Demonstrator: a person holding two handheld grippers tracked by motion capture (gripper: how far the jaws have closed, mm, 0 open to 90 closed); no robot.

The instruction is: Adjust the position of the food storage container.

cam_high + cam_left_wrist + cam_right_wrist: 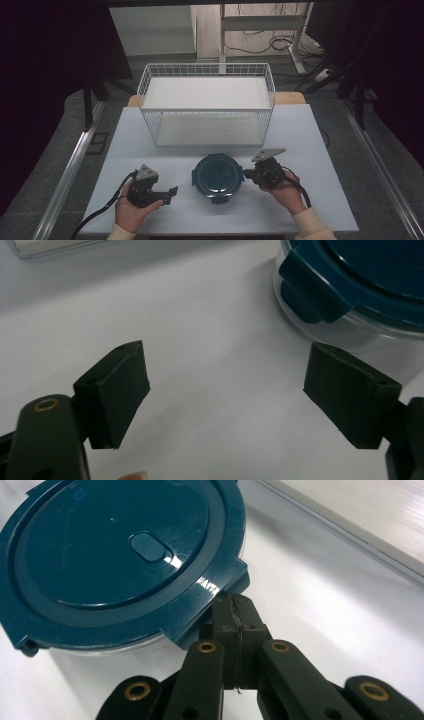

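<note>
two hand-held grippers flank my lidded container [217, 177] at mid-surface [310, 200]: the right hand-held gripper [248, 174], at its 3 o'clock, is pressed together against a lid tab [220, 587]; the left hand-held gripper [172, 195], at 8 o'clock, is spread, empty.

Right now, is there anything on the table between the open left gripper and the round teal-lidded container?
Nothing visible. In the left gripper view, bare white table lies between the open left gripper and the container, whose lid clip faces it. On the far side, the shut right gripper already sits at another clip of the lid.
</note>
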